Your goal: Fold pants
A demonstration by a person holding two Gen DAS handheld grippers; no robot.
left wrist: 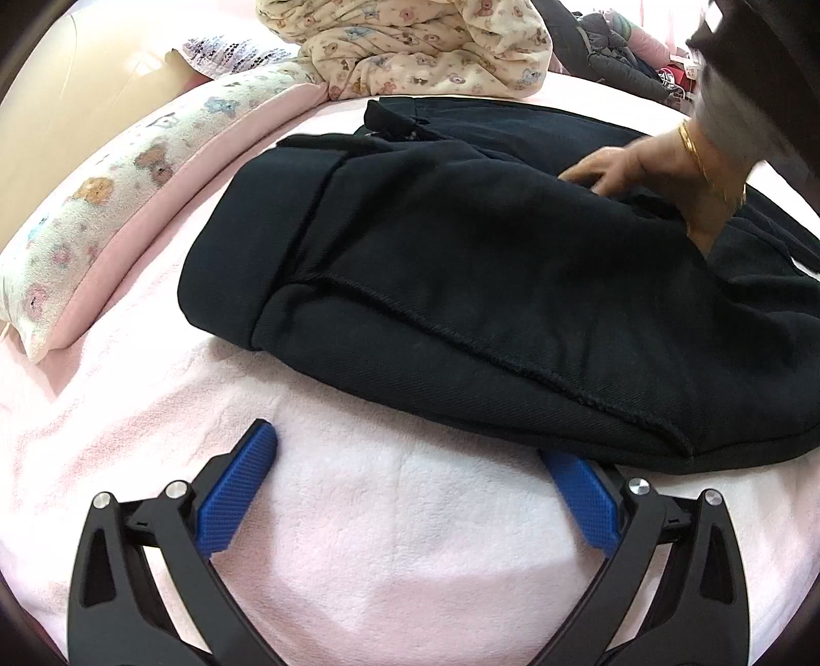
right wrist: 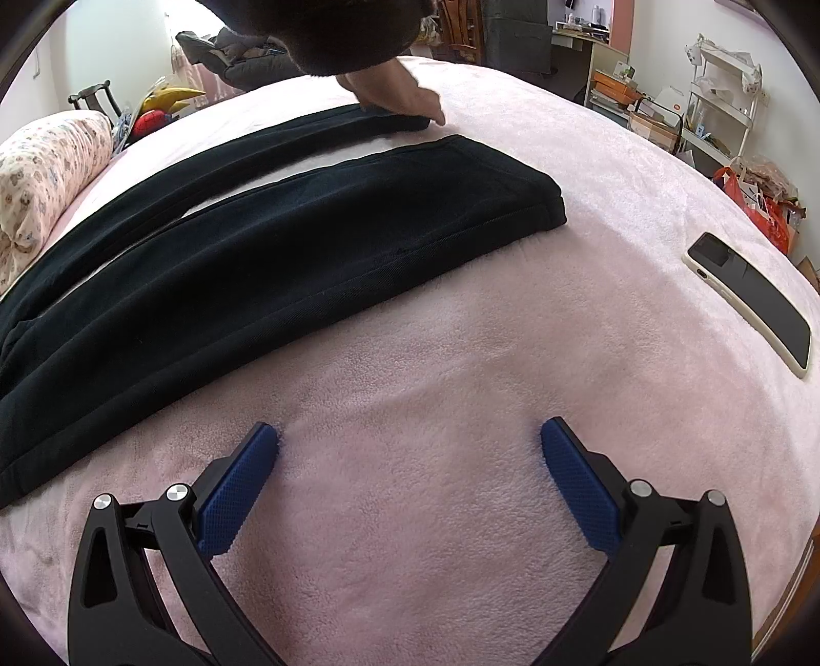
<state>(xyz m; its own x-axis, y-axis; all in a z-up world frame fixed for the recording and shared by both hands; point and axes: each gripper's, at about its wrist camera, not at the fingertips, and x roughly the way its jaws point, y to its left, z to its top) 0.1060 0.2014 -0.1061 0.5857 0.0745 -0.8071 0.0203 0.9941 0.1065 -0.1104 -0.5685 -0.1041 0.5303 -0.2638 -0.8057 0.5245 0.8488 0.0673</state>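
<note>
Black pants (left wrist: 461,287) lie spread on a pink blanket (left wrist: 400,522). The left wrist view shows their waist end; a bare hand (left wrist: 646,169) with a gold bracelet rests on the fabric. My left gripper (left wrist: 410,461) is open and empty just short of the waistband; its right fingertip touches the pants' edge. The right wrist view shows both legs (right wrist: 287,246) stretched side by side, with a hand (right wrist: 394,102) pressing the far leg's hem. My right gripper (right wrist: 410,445) is open and empty over the pink blanket (right wrist: 461,369), short of the near leg.
A phone (right wrist: 751,299) lies on the blanket at the right. A floral pillow (left wrist: 97,215) and a patterned quilt (left wrist: 425,46) lie beyond the waist. Shelves and boxes (right wrist: 717,112) stand past the bed at the right.
</note>
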